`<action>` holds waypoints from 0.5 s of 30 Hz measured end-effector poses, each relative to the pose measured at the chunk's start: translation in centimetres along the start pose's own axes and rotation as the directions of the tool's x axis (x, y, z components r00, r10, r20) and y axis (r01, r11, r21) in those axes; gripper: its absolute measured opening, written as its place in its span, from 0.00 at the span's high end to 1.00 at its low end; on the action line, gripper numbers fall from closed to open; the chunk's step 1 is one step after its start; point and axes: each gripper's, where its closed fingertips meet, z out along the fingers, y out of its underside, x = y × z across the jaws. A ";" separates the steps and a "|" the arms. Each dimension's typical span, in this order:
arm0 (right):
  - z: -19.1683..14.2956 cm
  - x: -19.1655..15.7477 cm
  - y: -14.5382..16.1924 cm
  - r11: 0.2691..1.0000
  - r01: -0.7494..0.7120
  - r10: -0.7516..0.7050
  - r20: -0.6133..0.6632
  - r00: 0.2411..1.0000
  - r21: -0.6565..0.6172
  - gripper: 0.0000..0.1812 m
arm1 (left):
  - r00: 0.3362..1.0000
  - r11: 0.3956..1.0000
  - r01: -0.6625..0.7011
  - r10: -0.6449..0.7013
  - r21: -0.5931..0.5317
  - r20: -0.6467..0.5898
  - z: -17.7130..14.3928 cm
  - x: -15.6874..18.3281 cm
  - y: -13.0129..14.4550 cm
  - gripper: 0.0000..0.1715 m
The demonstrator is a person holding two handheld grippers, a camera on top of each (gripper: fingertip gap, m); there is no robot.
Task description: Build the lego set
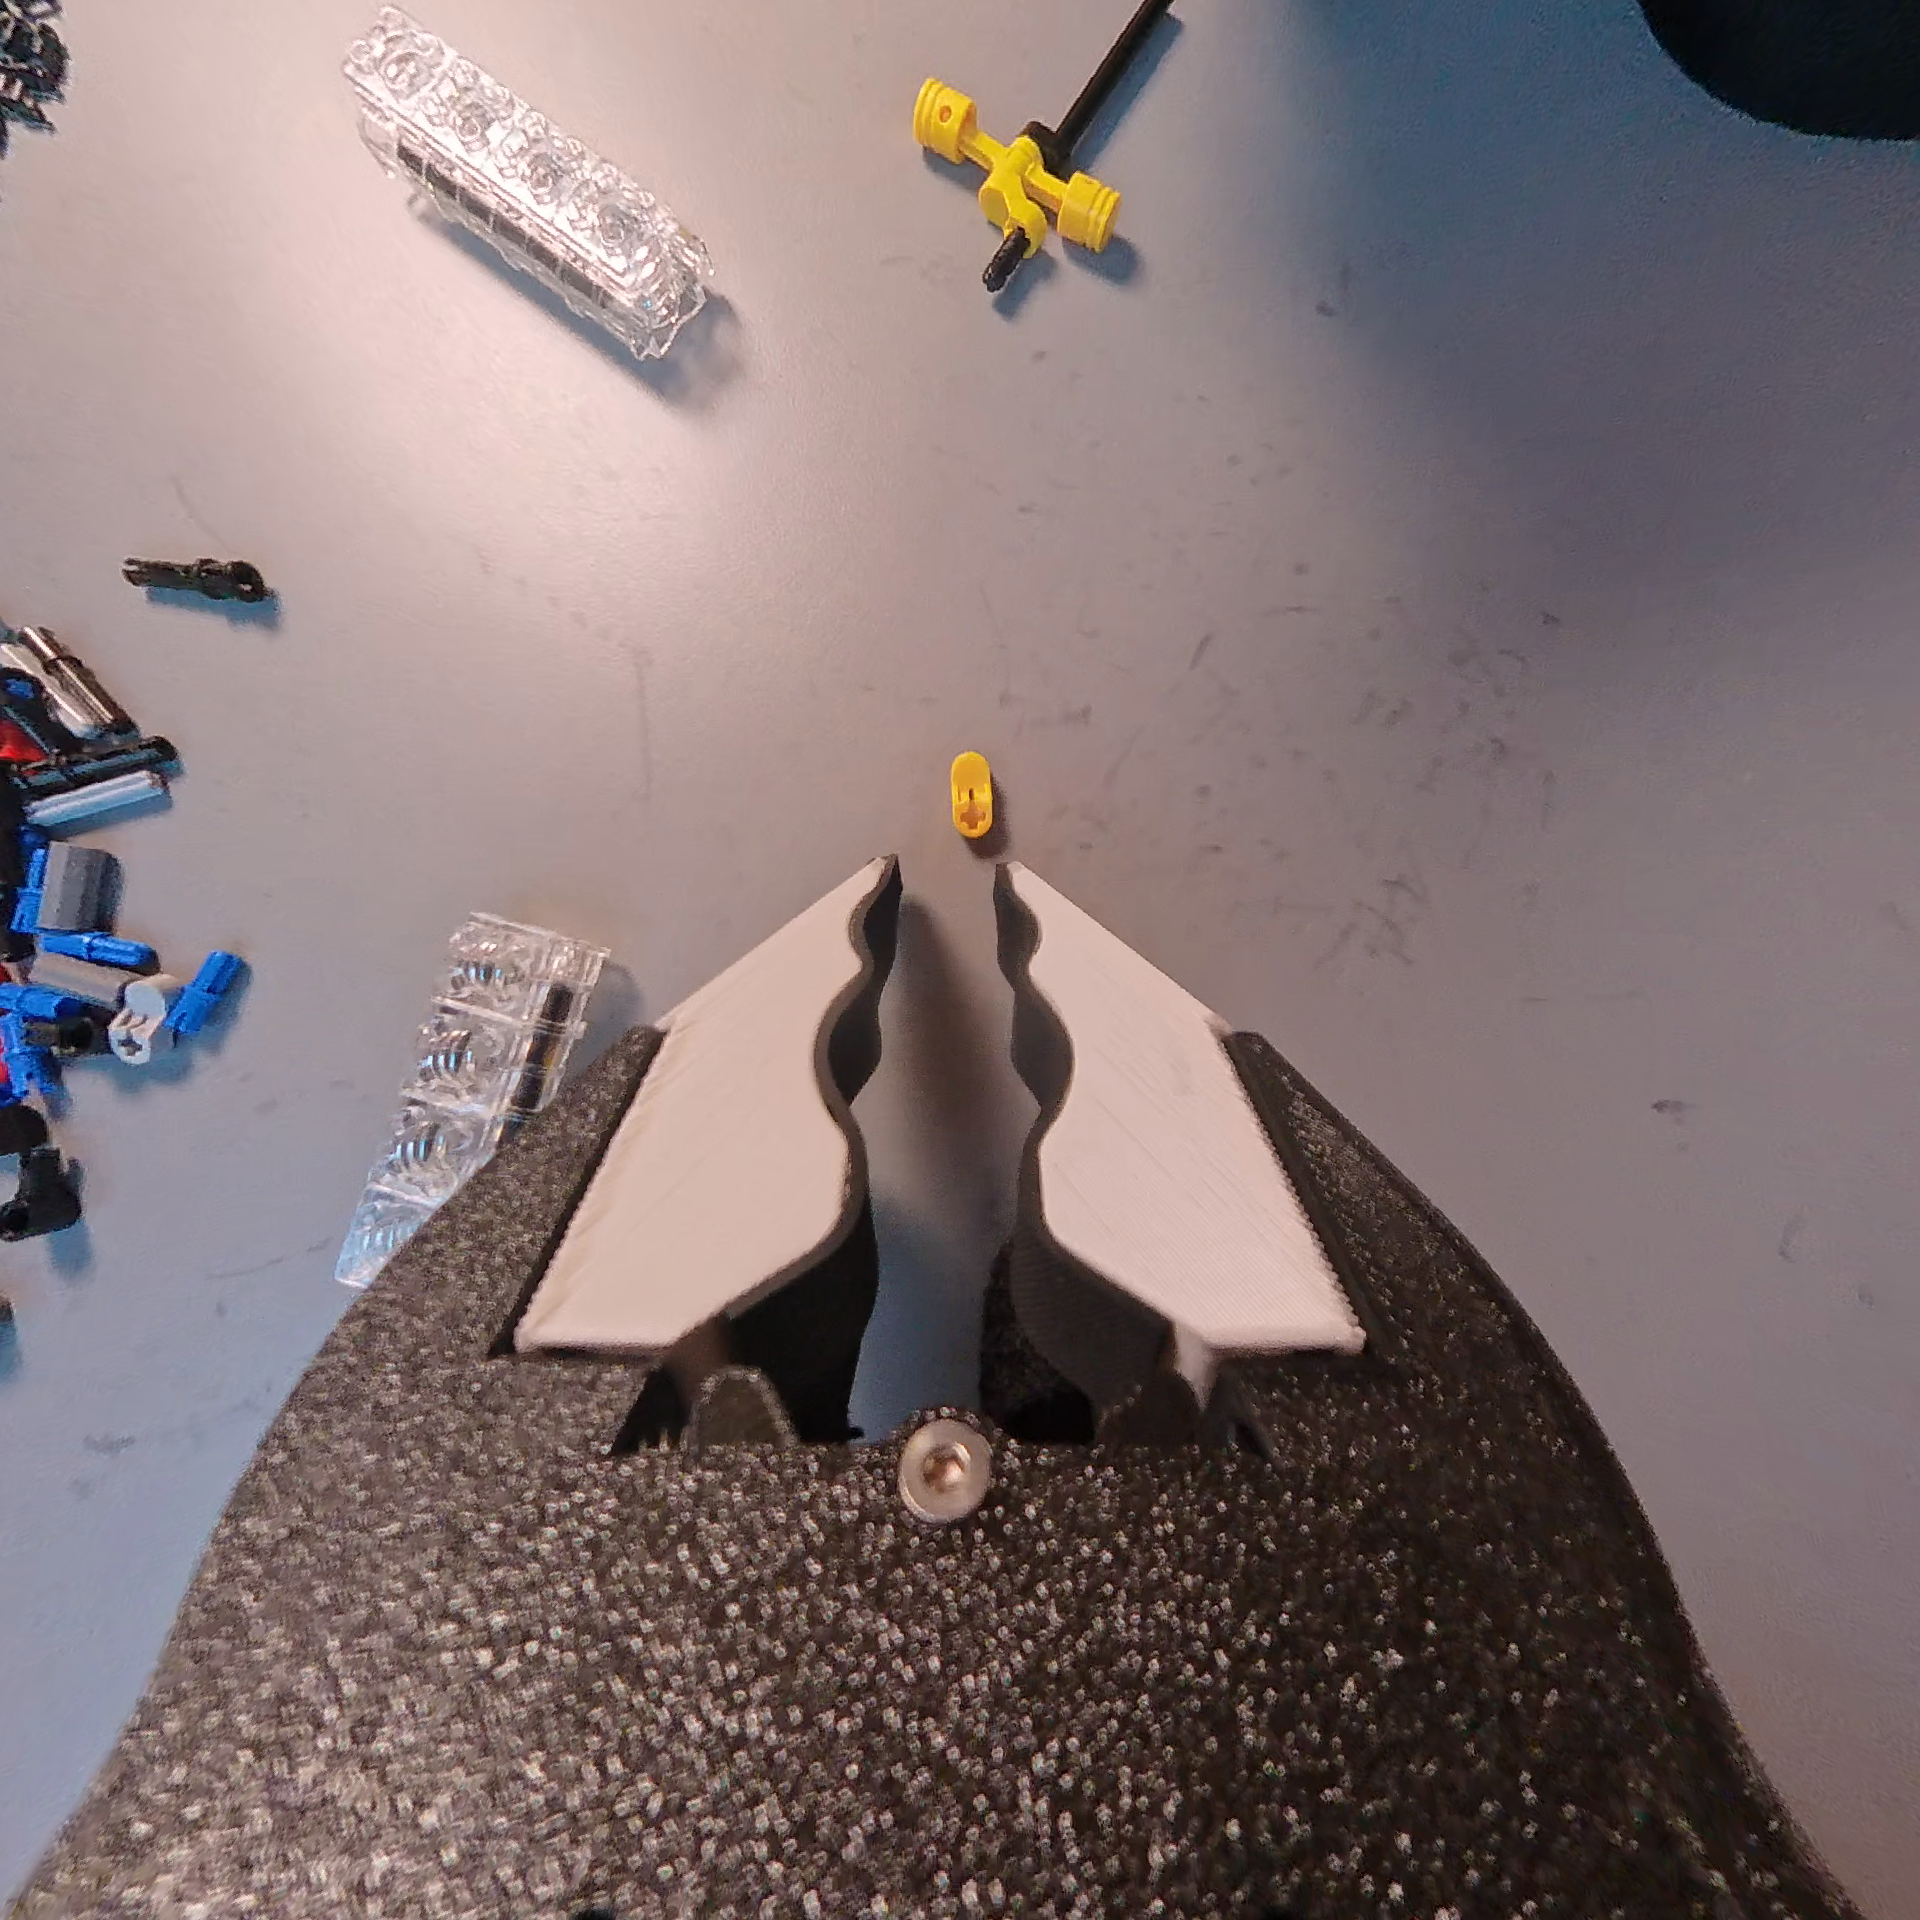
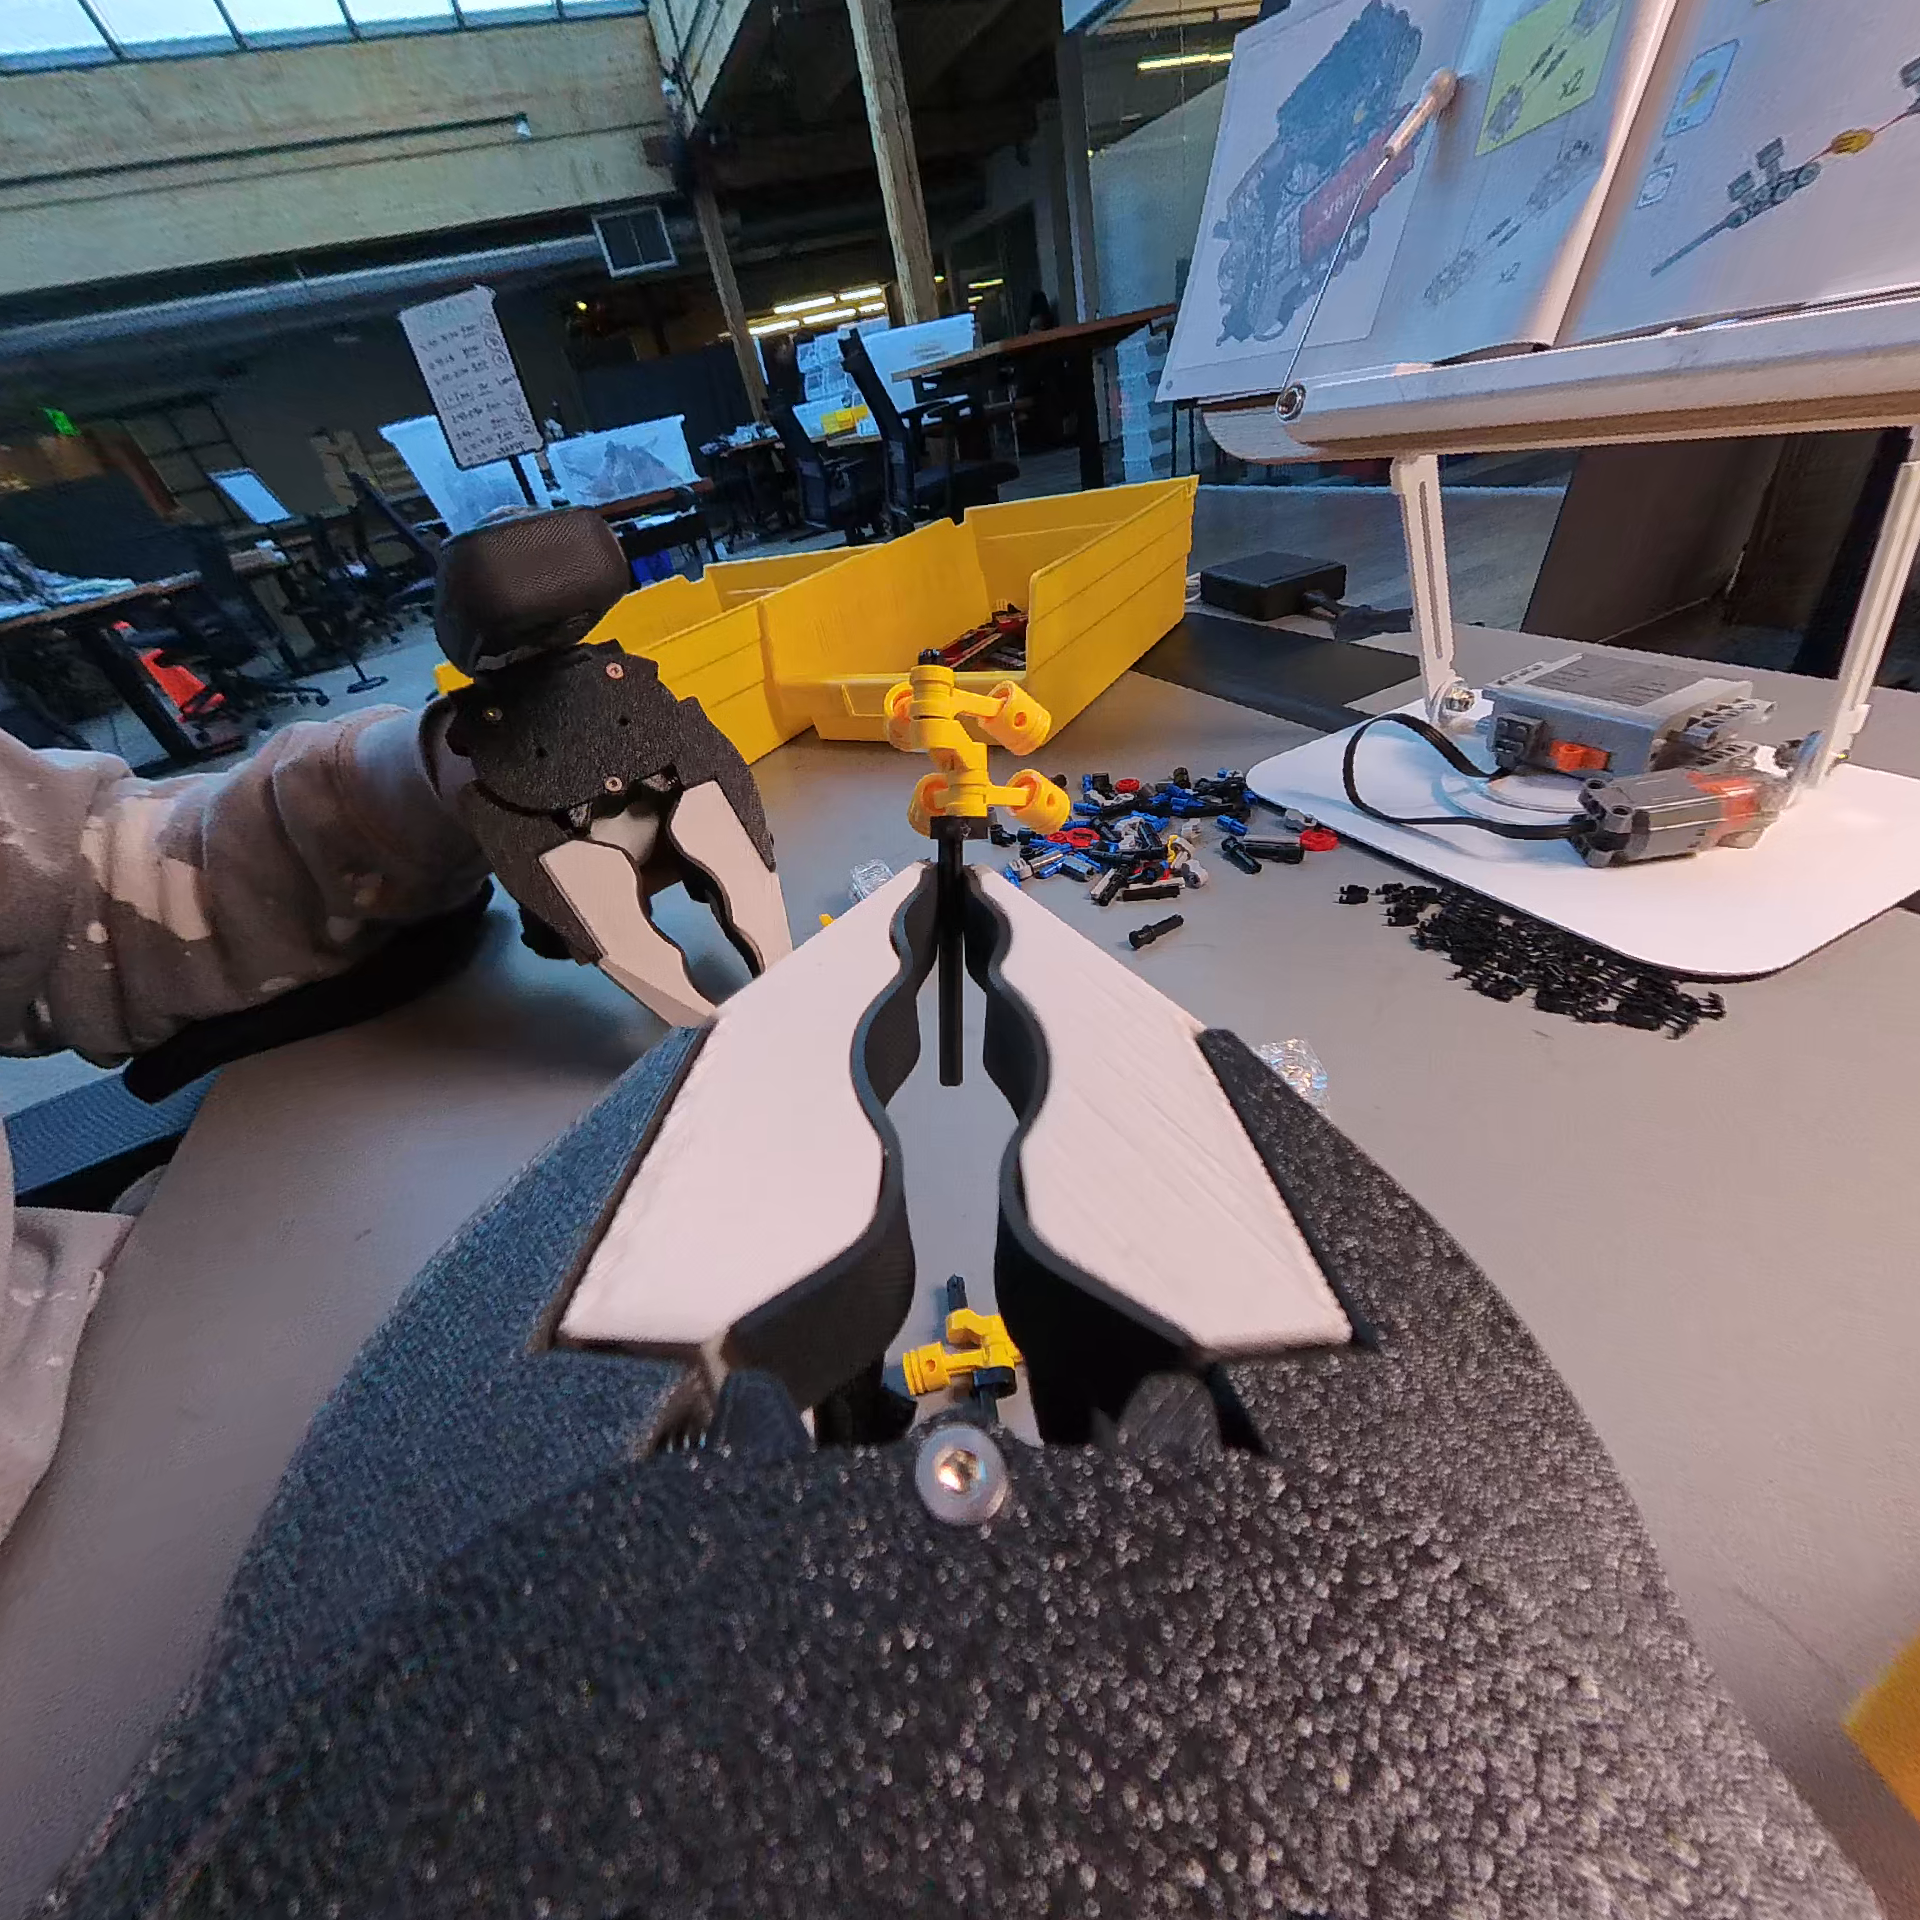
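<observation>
Left tongs (image 1: pixel 945 864) hung released just below a small yellow connector (image 1: pixel 972 793) mid-frame on the surface (image 1: pixel 1351 623); only the right view showed right tongs (image 2: pixel 948 871) clenched on the black axle (image 2: pixel 948 977) carrying yellow pistons (image 2: pixel 971 753), centre frame.

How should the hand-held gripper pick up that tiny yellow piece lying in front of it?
Grip the small yellow connector across its two long flat sides, coming straight down from above. It lies alone on the table, lengthwise in line with the open left hand-held gripper, so the fingers would likely straddle it.
</observation>
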 end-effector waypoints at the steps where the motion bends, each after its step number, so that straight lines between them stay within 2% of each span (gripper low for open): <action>1: 0.0 0.0 0.0 1.000 0.000 0.000 0.002 1.000 0.000 0.98 | 1.000 1.000 0.009 -0.009 0.003 -0.011 -0.2 0.0 0.0 0.90; 8: 0.1 -0.3 0.0 1.000 0.006 -0.006 0.007 1.000 -0.004 0.98 | 0.998 0.999 0.031 -0.031 0.004 -0.063 -0.2 0.6 0.3 0.90; 15: 0.1 -0.4 0.1 1.000 0.007 -0.007 0.011 1.000 -0.010 0.98 | 0.998 0.999 0.022 -0.020 0.026 -0.061 0.7 1.0 -0.5 0.90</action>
